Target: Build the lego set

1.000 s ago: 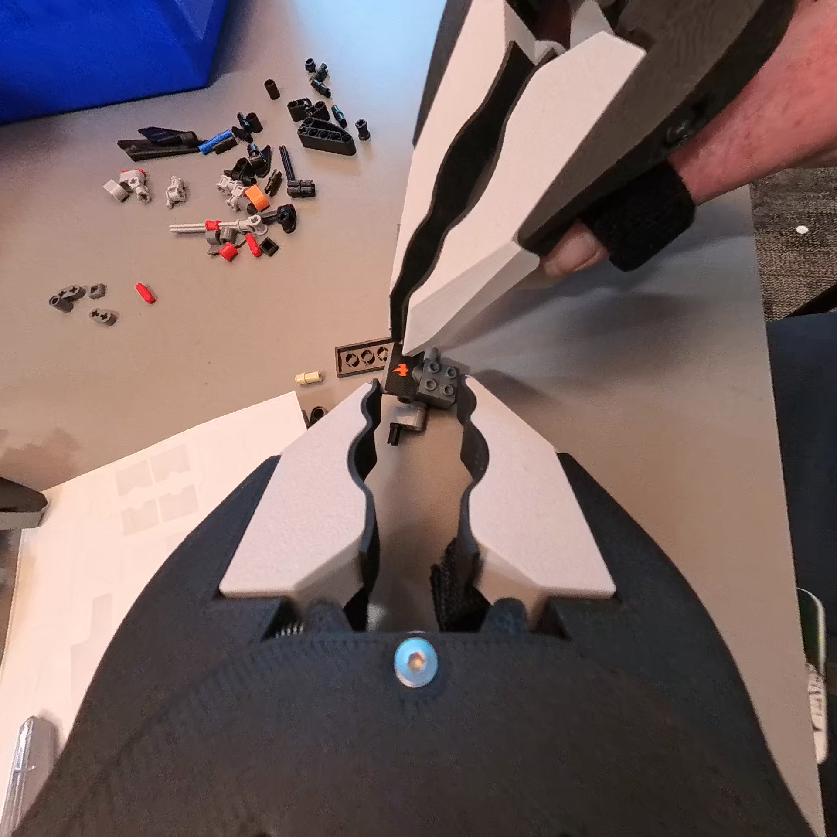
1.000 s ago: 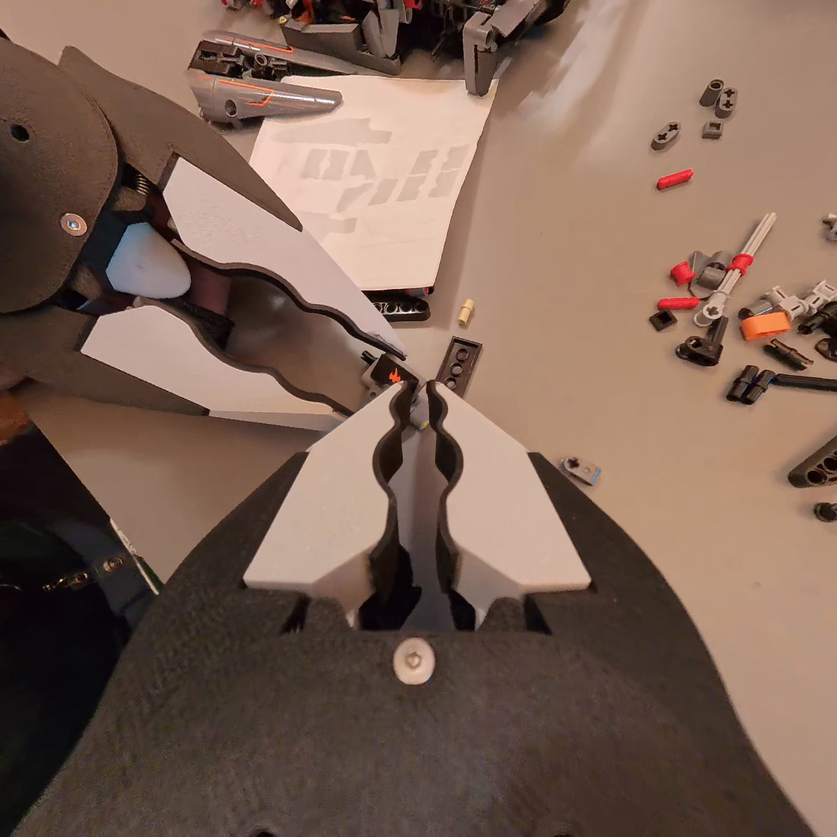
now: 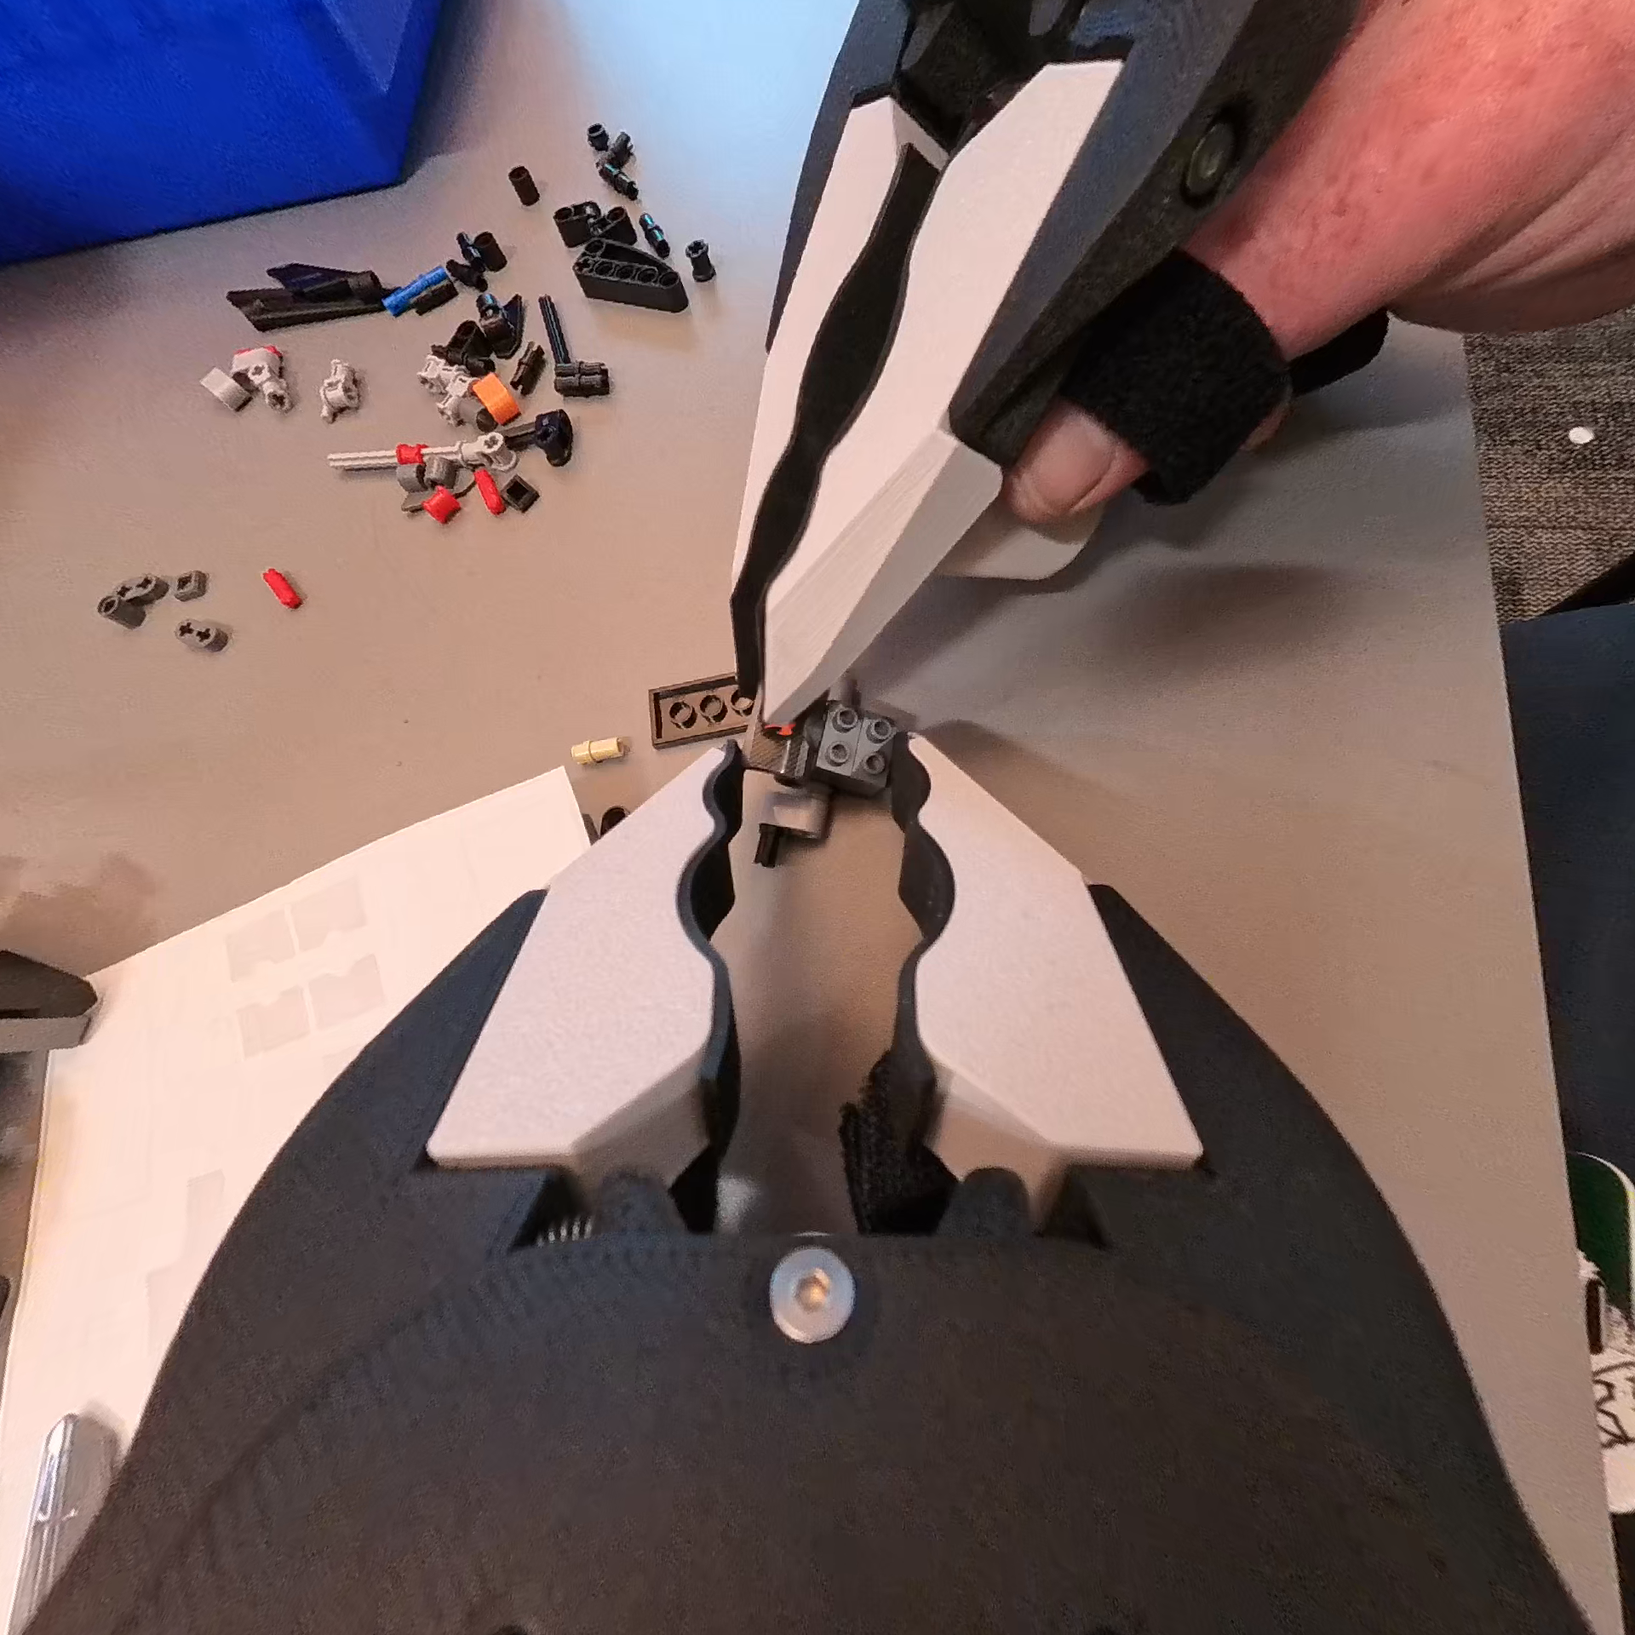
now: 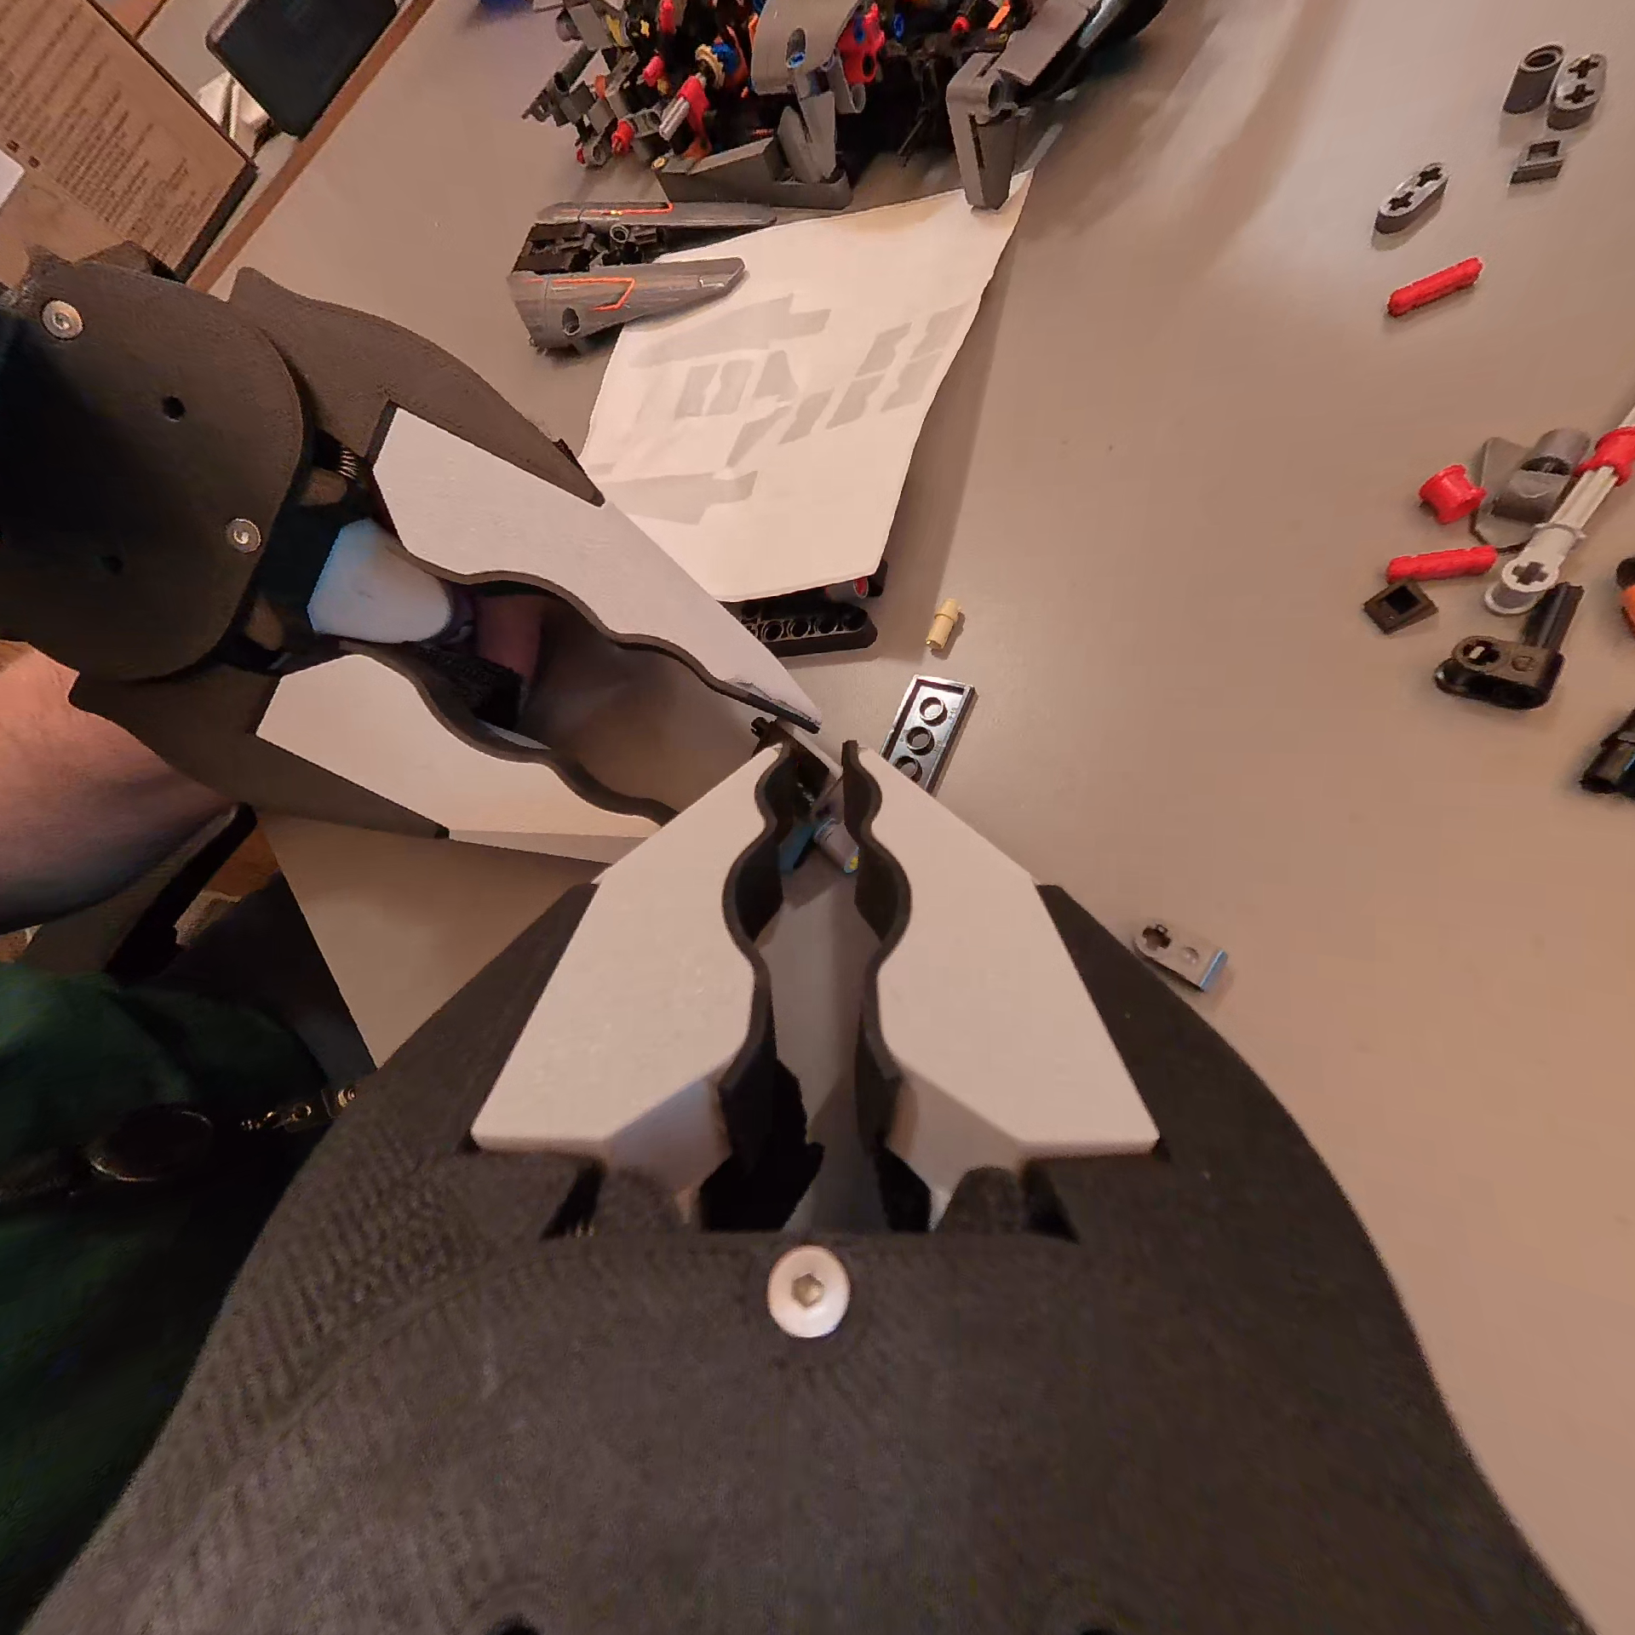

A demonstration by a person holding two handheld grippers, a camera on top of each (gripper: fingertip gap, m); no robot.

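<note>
My left gripper (image 3: 818, 761) is shut on a small lego assembly just above the grey table (image 3: 1150, 885). The assembly has a dark grey studded brick (image 3: 854, 743), a black piece with an orange mark (image 3: 779, 752) and a light grey part with a black pin (image 3: 792, 814). My right gripper (image 3: 756, 699) comes down from above, its tips closed on the black piece. In the right wrist view my right gripper (image 4: 814, 756) has narrow jaws around the assembly (image 4: 827, 823), and my left gripper (image 4: 739, 765) reaches in from the left.
A black plate with holes (image 3: 699, 708) and a tan pin (image 3: 600, 750) lie just beyond the assembly. Loose pieces (image 3: 460, 380) lie far left, before a blue box (image 3: 177, 106). A white sheet (image 4: 796, 425), a grey panel (image 4: 619, 292) and a large part-built model (image 4: 796, 88) lie behind. The large part-built model (image 4: 796, 88) is about equally far from each gripper, around 20 centimeters.
My right gripper's tips have shifted onto the black piece with the orange mark, which now sits between them. My left gripper still holds the assembly in the same place.
</note>
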